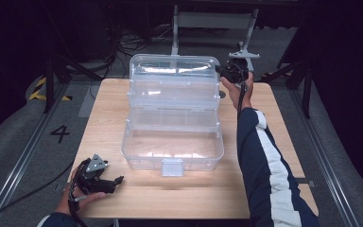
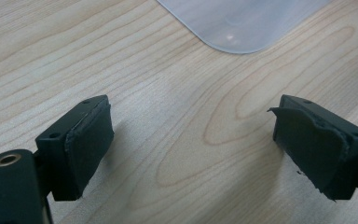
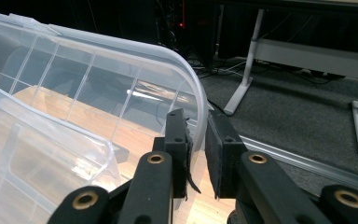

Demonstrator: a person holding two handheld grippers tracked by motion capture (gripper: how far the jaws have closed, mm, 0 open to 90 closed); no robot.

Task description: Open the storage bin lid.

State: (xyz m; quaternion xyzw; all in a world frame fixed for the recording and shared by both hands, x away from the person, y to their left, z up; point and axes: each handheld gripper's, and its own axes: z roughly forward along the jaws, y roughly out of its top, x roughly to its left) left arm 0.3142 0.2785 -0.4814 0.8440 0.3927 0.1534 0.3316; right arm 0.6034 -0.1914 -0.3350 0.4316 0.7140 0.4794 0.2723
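A: Box lid (image 3: pixel 121 84), clear plastic, hinged. Right gripper (image 3: pixel 196 140) has its jaws nearly together, pinching the lid's thin rim at the corner, at about two o'clock on the table (image 1: pixel 264 142) in the high view.

B: Handling?

A: Likely light, thin-walled, a bit springy, and slick under the pads. Best held at the rim edge or corner, where the ribbing stiffens it; a hard squeeze could crack it.

B: Rest of the item?

A: Box (image 1: pixel 172 151), same clear plastic, stands open mid-table, with the latch tab (image 1: pixel 172 167) at six o'clock and the lid upright at twelve.

B: Other gripper?

A: Left gripper (image 1: pixel 111 182) rests at seven o'clock, well apart from the box, jaws wide and holding nothing, bare wood between them.
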